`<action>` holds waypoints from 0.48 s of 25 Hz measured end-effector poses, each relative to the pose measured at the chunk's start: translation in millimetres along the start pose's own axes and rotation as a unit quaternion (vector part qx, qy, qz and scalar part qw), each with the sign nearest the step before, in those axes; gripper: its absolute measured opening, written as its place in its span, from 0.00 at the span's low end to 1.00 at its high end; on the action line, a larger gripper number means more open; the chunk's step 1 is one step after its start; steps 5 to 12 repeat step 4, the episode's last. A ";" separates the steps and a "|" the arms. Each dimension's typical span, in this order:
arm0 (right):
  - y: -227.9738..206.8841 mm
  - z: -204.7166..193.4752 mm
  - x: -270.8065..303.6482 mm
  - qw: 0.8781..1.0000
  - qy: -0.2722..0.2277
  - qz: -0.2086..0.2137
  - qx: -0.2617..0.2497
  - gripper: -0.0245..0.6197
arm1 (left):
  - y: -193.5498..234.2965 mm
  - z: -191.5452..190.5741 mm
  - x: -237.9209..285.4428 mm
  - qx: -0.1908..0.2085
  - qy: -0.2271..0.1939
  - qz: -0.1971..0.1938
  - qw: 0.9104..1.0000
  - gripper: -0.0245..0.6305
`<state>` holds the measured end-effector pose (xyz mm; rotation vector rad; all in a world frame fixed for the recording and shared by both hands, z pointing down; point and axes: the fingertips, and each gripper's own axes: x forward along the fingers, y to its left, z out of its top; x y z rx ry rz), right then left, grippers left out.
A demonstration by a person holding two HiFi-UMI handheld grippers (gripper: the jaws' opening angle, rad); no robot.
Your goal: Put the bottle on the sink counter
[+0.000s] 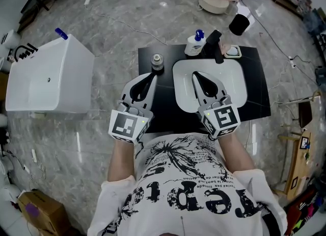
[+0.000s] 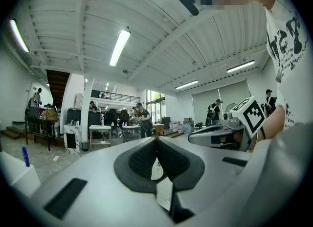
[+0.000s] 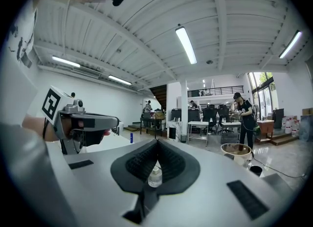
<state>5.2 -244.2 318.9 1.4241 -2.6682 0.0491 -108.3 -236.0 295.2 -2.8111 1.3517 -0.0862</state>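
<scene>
The black counter carries a white sink, and both bottles already stand on it. A small grey-capped bottle stands upright just left of the sink's far left corner. A white bottle with a blue cap stands behind the sink's far rim, beside the black tap. A soap dish lies right of the tap, by the sink's far right corner.

The left tongs hang over the counter at the sink's left edge, just short of the grey-capped bottle, pressed together with nothing pinched. The right tongs hover over the sink bowl, their tips also together and empty. In the right gripper view a small bottle shows in the slit below the meeting tips, standing beyond them.
</scene>
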 end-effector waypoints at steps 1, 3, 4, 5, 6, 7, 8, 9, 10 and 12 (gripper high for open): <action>-0.2 -1.3 0.2 1.000 0.000 0.000 0.000 0.06 | 0.1 -0.3 0.2 0.000 -0.001 0.000 1.000 0.06; -0.9 -4.4 0.4 1.000 0.002 -0.001 -0.001 0.06 | 0.0 -1.6 0.7 0.000 -0.002 0.001 1.000 0.06; -1.3 -6.0 0.6 1.000 0.002 -0.002 -0.001 0.06 | -0.1 -2.3 1.0 0.000 -0.002 0.002 1.000 0.06; -1.3 -6.0 0.6 1.000 0.002 -0.002 -0.001 0.06 | -0.1 -2.3 1.0 0.000 -0.002 0.002 1.000 0.06; -1.3 -6.0 0.6 1.000 0.002 -0.002 -0.001 0.06 | -0.1 -2.3 1.0 0.000 -0.002 0.002 1.000 0.06; -1.3 -6.0 0.6 1.000 0.002 -0.002 -0.001 0.06 | -0.1 -2.3 1.0 0.000 -0.002 0.002 1.000 0.06; -1.3 -6.0 0.6 1.000 0.002 -0.002 -0.001 0.06 | -0.1 -2.3 1.0 0.000 -0.002 0.002 1.000 0.06; -1.3 -6.0 0.6 1.000 0.002 -0.002 -0.001 0.06 | -0.1 -2.3 1.0 0.000 -0.002 0.002 1.000 0.06; -1.3 -6.0 0.6 1.000 0.002 -0.002 -0.001 0.06 | -0.1 -2.3 1.0 0.000 -0.002 0.002 1.000 0.06; -1.3 -6.0 0.6 1.000 0.002 -0.002 -0.001 0.06 | -0.1 -2.3 1.0 0.000 -0.002 0.002 1.000 0.06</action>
